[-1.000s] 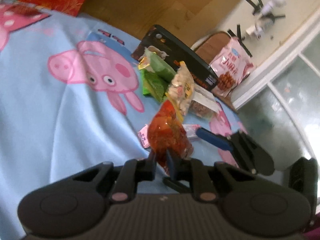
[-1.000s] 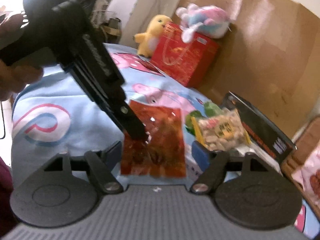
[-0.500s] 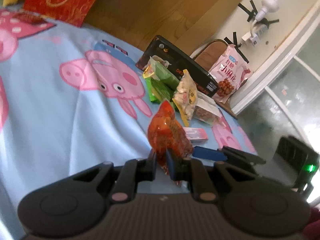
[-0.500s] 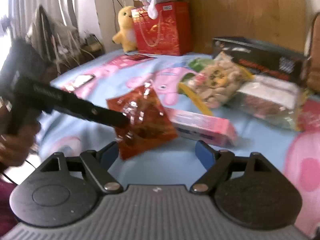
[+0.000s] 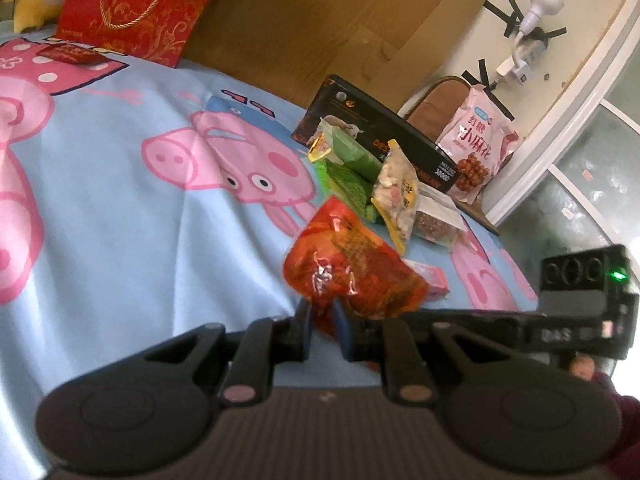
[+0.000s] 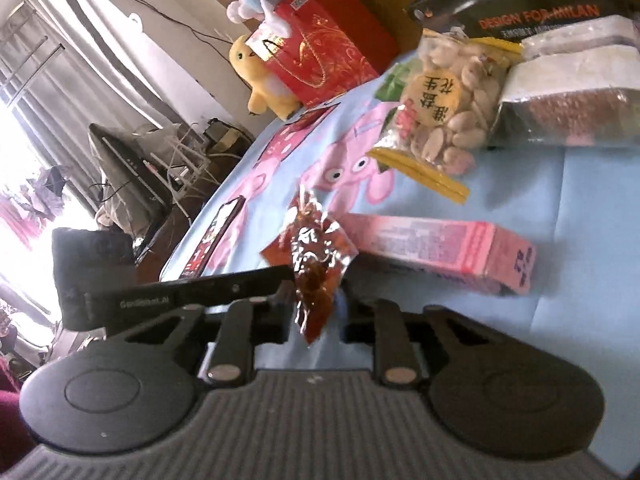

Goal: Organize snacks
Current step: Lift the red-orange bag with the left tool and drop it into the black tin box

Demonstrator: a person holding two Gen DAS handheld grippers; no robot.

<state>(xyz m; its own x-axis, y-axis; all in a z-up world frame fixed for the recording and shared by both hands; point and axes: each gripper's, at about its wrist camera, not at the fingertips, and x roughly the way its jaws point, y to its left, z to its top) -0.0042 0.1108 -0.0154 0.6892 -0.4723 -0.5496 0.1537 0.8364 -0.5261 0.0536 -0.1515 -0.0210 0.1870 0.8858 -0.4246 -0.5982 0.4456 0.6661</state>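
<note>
The left tongs (image 5: 326, 330) are clamped on the lower edge of the red packet (image 5: 352, 276), held up over the blue sheet (image 5: 120, 240) (a cartoon-pig print). The right tongs (image 6: 314, 320) are closing on the packet's other end. Further right lie a pink box (image 6: 444, 254) and a peanut bag (image 6: 440, 108).

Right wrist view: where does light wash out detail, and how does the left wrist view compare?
Right wrist view: the window at far left is blown out to white, and the curtains look hazy. Left wrist view: evenly lit; only the red packet shows glints.
</note>
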